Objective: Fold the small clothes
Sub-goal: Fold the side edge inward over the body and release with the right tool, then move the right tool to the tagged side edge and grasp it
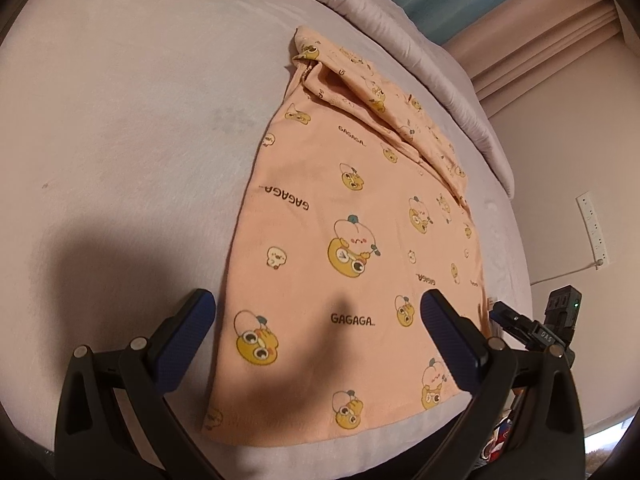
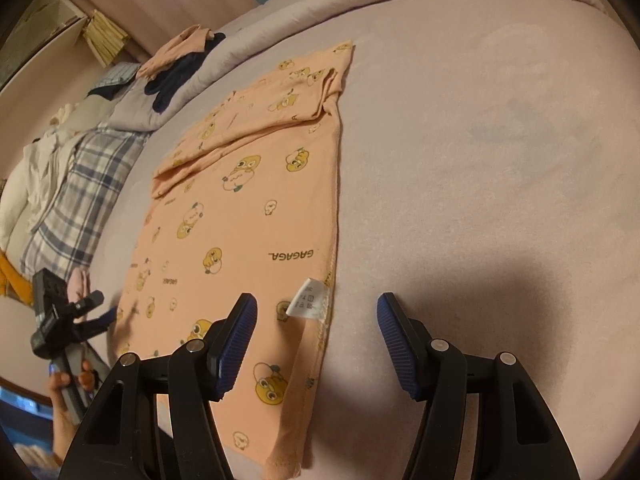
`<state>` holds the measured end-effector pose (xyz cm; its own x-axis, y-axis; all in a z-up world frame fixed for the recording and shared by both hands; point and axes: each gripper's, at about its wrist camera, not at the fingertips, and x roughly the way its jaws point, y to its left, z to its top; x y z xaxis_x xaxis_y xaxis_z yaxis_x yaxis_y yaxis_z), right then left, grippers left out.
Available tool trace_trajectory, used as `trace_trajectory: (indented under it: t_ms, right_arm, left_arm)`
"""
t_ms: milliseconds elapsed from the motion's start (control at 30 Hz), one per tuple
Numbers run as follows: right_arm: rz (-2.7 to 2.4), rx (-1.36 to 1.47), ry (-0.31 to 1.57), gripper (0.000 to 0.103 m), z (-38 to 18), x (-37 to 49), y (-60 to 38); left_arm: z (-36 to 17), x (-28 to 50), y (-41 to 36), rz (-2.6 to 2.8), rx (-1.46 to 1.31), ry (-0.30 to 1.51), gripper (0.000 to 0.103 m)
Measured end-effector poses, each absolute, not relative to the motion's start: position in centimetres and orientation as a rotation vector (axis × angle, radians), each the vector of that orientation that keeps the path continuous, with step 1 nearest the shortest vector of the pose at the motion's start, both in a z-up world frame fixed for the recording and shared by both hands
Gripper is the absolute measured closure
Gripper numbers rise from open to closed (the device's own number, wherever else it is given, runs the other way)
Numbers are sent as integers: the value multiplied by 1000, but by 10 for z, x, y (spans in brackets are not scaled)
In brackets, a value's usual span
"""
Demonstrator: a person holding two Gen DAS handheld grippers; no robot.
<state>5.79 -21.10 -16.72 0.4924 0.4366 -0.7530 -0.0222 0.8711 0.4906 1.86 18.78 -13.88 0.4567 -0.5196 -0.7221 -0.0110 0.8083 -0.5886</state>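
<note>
A peach garment printed with yellow cartoon ducks and "GAGAGA" lies flat on the lilac bed sheet, with a sleeve folded over its far end. My left gripper hovers open above its near hem, one finger off the cloth's left edge, and holds nothing. In the right wrist view the same garment shows a white care label at its near right edge. My right gripper is open over that edge and label, empty. A hand holds the left gripper at the far side.
A rolled lilac quilt runs along the far edge of the bed. A pile of other clothes, plaid, dark and peach, lies past the garment's left side. A white power strip hangs on the wall.
</note>
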Motion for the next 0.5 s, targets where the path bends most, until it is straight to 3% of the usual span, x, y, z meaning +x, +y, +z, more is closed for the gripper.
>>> trace_trajectory:
  t_ms: [500]
  right_arm:
    - [308, 417, 1023, 40, -168, 79, -197]
  left_arm:
    - [-138, 48, 179, -382, -538, 1058, 1]
